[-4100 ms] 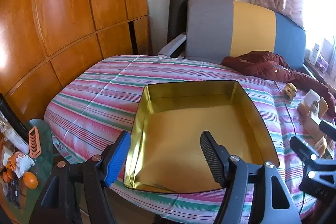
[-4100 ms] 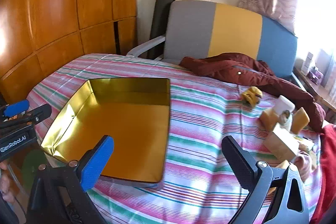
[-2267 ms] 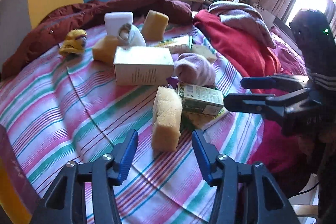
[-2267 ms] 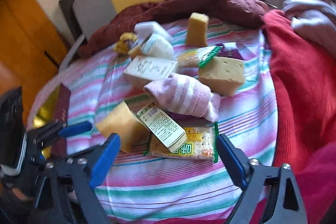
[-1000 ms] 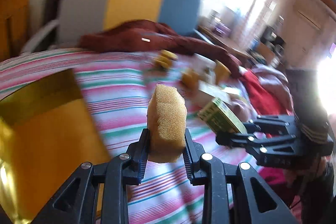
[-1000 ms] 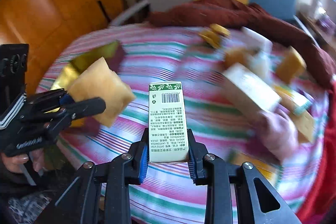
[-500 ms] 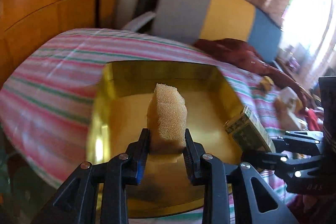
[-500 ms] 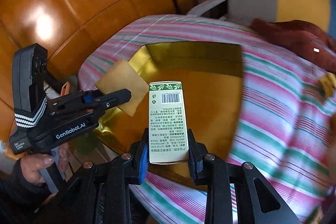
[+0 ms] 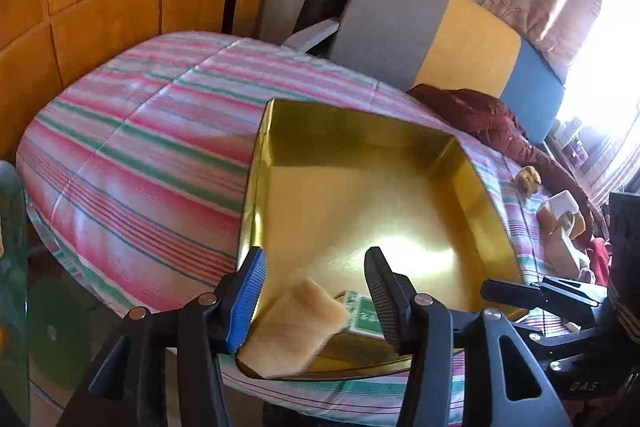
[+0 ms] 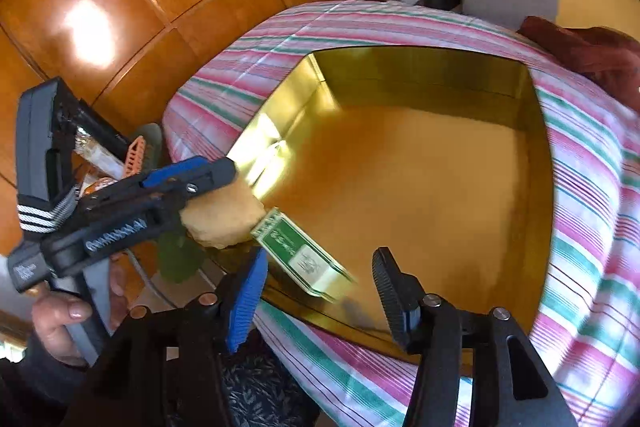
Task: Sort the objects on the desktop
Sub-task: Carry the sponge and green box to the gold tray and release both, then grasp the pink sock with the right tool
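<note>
Both grippers opening, nothing clamped: porous tan sponge (image 9: pixel 294 327) and green-white carton (image 10: pixel 306 257) drop into gold tray (image 9: pixel 472 183).

a bed covered with a pink, green and white striped cloth (image 9: pixel 132 155) carries a shallow square gold tray (image 9: pixel 486 203), a crumpled dark red garment (image 9: pixel 476 115) and small yellowish objects (image 9: pixel 560 211) at the far right.

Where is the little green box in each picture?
Left wrist view: the green box peeks out low in the middle, beside the yellow sponge.
Right wrist view: it lies tilted, lower middle, touching the sponge.
Shared landmark: the gold tray.
</note>
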Demonstrator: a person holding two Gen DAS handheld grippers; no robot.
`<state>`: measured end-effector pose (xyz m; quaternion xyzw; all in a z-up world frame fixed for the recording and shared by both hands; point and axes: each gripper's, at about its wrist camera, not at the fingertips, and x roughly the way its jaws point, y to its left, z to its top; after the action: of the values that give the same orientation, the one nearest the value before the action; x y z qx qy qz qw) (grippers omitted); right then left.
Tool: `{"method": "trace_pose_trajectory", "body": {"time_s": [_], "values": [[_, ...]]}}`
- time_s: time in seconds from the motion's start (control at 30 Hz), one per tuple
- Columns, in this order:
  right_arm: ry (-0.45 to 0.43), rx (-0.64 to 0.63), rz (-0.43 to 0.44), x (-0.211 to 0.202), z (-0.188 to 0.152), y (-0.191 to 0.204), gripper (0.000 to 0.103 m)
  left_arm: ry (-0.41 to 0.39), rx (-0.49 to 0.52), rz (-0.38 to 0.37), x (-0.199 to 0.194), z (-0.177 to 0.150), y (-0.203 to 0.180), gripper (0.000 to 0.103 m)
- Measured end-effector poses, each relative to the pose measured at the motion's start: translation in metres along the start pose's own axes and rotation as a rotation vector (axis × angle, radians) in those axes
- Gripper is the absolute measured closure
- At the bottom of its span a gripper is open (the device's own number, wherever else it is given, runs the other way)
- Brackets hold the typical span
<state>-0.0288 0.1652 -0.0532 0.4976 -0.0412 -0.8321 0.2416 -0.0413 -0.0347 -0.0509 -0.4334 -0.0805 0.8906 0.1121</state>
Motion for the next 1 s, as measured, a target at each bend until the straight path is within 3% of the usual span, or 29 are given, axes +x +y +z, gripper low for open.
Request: {"method": "trace_pose_trajectory", "body": {"time_s": [0.37, 0.63, 1.0], "values": [[-0.122, 0.068, -0.223, -0.053, -0.025, -0.029, 0.029, -0.018, 0.154, -0.104, -0.012, 0.000, -0.065, 0.051], [-0.192, 0.132, -0.350, -0.086, -0.049, -0.062, 0.026, -0.009, 0.211, -0.136, -0.010, -0.005, -0.104, 0.053], [-0.242, 0.368, -0.454, -0.138, -0.101, -0.130, 0.026, 0.016, 0.364, -0.320, -0.010, -0.013, -0.158, 0.050]]}}
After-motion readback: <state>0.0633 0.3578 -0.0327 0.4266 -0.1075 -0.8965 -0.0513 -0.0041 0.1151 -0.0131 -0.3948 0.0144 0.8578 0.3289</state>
